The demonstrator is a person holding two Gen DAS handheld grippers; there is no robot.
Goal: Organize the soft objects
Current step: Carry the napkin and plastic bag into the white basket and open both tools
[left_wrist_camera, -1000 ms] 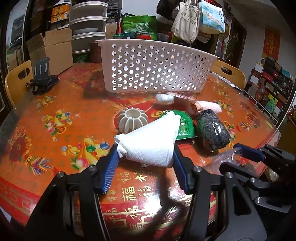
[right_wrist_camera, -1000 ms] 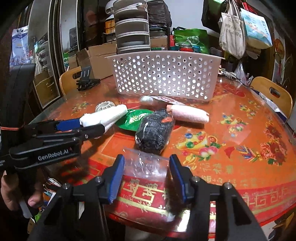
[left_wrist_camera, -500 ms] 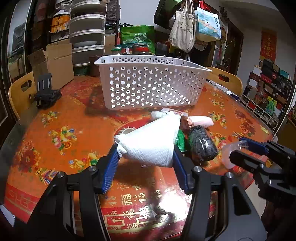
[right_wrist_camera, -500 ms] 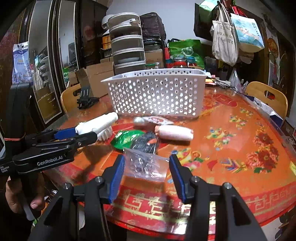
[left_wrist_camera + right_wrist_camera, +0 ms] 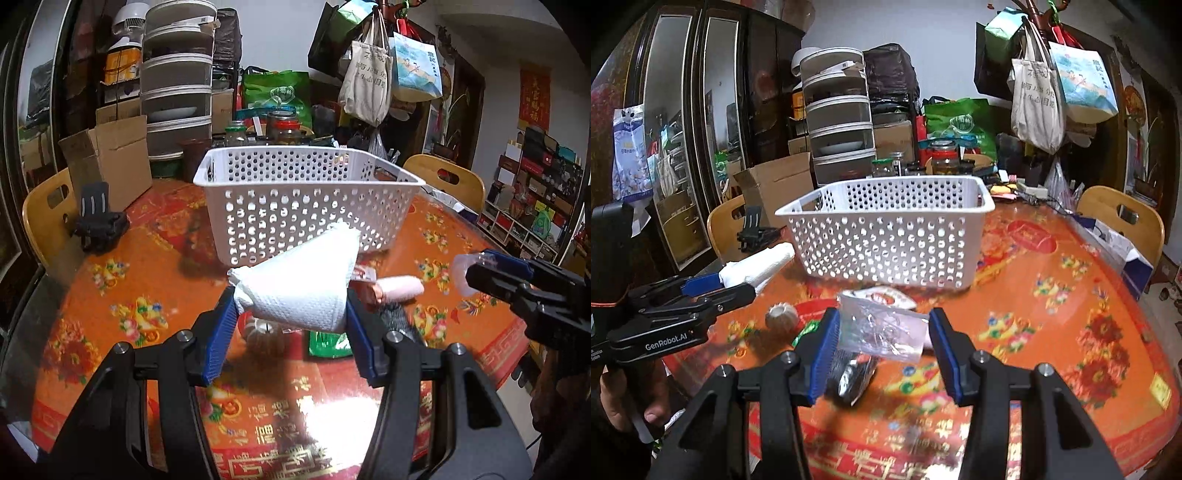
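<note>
Jaws of the left gripper [image 5: 291, 310] clench a folded white paper towel [image 5: 301, 284], held in the air at 6 o'clock from the white perforated basket [image 5: 303, 199]. Jaws of the right gripper [image 5: 882, 341] pinch a clear plastic bag [image 5: 884, 330], also off the worktop [image 5: 1052, 314]. Both things look light and limp. The towel, dimpled and cone-shaped, likely compresses, so a grip across its thick middle suits it. The bag is crinkled, see-through and probably slippery; grasping bunched film should hold better than one edge.

Cluttered room, wooden chairs [image 5: 445, 177]
</note>
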